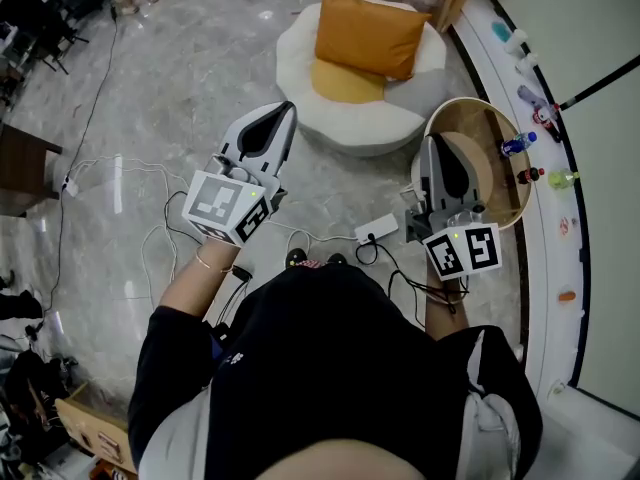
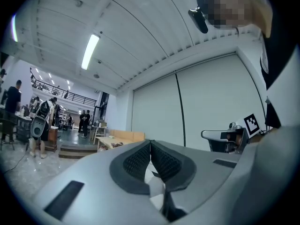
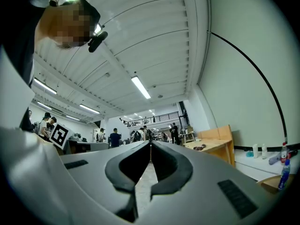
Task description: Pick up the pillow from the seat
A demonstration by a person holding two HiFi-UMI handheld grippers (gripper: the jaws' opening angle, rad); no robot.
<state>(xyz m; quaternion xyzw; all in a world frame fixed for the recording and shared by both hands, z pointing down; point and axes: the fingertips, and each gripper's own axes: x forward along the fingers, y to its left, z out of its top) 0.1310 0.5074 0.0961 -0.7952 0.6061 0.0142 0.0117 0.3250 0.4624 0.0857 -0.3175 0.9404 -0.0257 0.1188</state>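
With the left gripper [image 1: 288,108] and right gripper [image 1: 430,144] both empty, jaws closed, well short of the orange pillow [image 1: 370,33] propped on the white seat [image 1: 300,68], the approach looks unstarted, so the next move calls for opening the jaws and reaching forward.

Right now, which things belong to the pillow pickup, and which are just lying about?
Job: orange square pillow; white round plush seat; left gripper, right gripper, both shut.
Lying about: round wooden table; white power adapter; small blue plastic bottle.
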